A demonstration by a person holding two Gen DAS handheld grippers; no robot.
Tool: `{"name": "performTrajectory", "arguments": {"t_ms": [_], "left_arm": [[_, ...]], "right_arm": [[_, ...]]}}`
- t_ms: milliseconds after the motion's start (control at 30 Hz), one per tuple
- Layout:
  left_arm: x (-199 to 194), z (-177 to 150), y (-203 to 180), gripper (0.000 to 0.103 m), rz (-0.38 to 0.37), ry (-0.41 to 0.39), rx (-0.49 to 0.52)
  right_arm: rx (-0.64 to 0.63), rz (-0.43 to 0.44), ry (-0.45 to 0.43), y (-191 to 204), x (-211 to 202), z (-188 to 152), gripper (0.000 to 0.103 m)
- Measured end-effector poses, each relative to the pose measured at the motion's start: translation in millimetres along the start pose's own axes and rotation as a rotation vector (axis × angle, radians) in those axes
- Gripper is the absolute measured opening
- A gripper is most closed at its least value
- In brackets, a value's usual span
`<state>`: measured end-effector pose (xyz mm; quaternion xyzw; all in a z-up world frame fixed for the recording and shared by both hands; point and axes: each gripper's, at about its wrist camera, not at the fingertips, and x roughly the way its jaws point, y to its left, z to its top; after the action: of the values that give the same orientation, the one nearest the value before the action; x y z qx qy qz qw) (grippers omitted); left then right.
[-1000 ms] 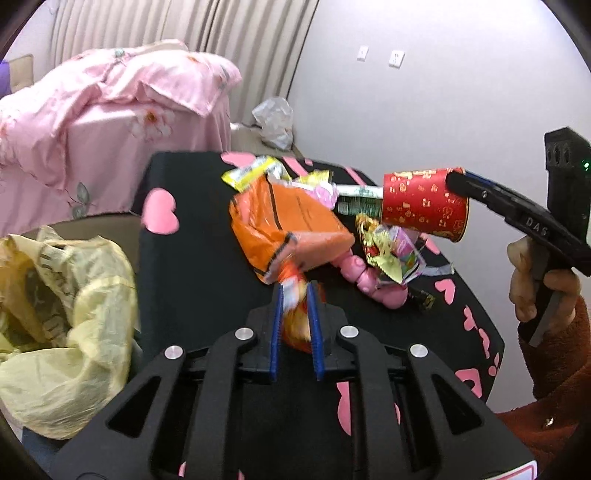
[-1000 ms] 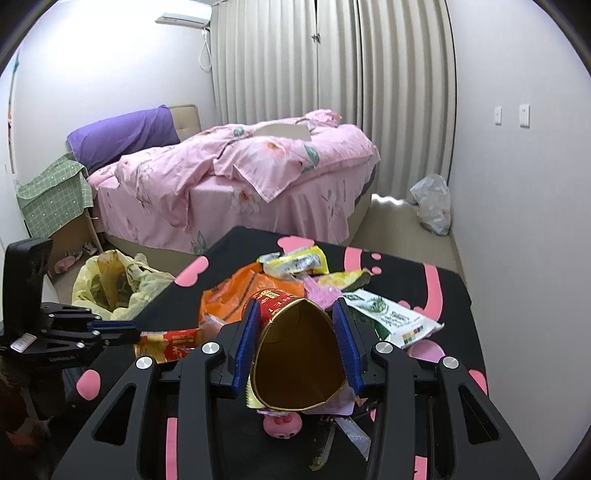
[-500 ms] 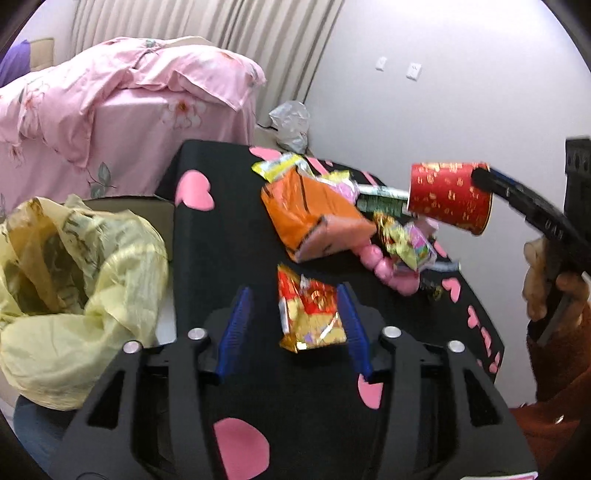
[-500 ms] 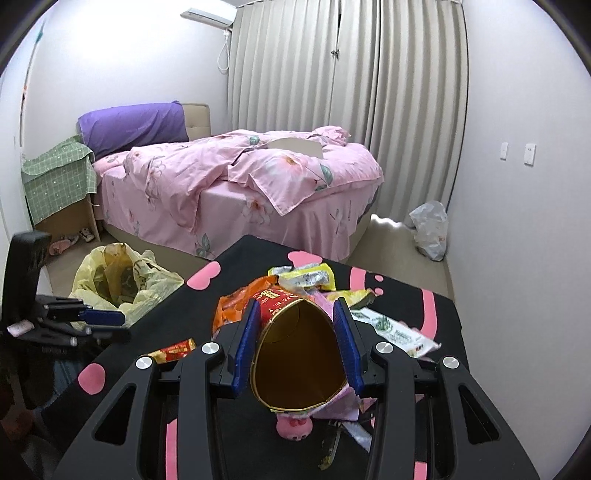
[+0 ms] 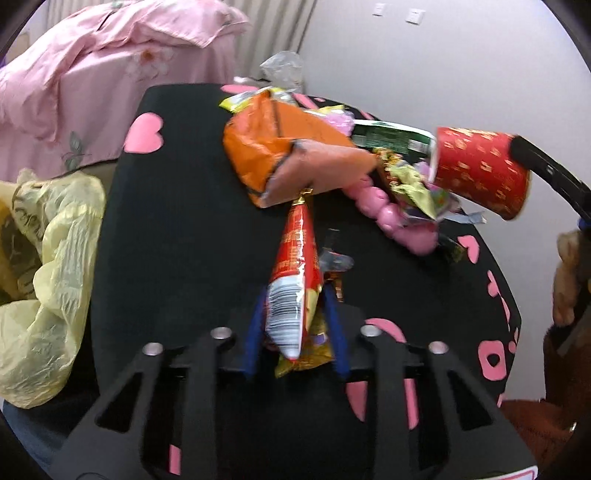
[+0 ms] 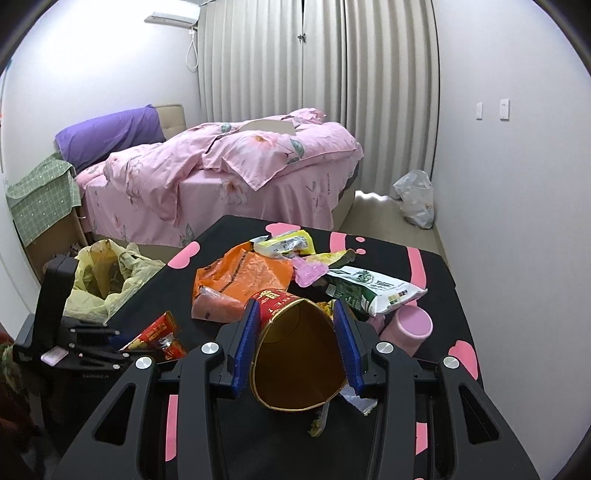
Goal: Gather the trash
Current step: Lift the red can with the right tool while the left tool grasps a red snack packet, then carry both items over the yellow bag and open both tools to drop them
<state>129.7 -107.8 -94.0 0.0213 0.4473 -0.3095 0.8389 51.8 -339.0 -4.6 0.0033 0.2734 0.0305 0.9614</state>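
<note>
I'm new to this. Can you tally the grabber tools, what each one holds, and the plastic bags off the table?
Hand-held grippers: 2, left and right
Red paper cup, in the right one: 1
Red snack packet, in the left one: 1
Plastic bags off the table: 2, yellow bag and white bag
Total: 6

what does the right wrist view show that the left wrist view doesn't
Only the right wrist view shows the purple pillow, the green checked cloth, the wall air conditioner, and the inside of the red paper cup, squeezed in the right gripper.

Only the left wrist view shows the barcode end of the red snack wrapper between the left gripper, whose jaws have just been closing on it.

Both show the yellow bag, the orange bag, the black table and the pink bed.
</note>
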Motion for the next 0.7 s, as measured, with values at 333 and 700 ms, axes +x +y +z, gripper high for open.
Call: {"name": "performTrajectory", "arguments": {"t_ms": [333, 700], "left_arm": [[-66, 9, 11, 0.019, 0.104, -0.165, -0.012], [-166, 13, 142, 0.021, 0.466, -0.332, -0.329]], "right_arm": [[-0.013, 0.031, -0.026, 8, -3, 8, 0.04], [-0.154, 0.242, -0.066, 93, 37, 73, 0.04]]}}
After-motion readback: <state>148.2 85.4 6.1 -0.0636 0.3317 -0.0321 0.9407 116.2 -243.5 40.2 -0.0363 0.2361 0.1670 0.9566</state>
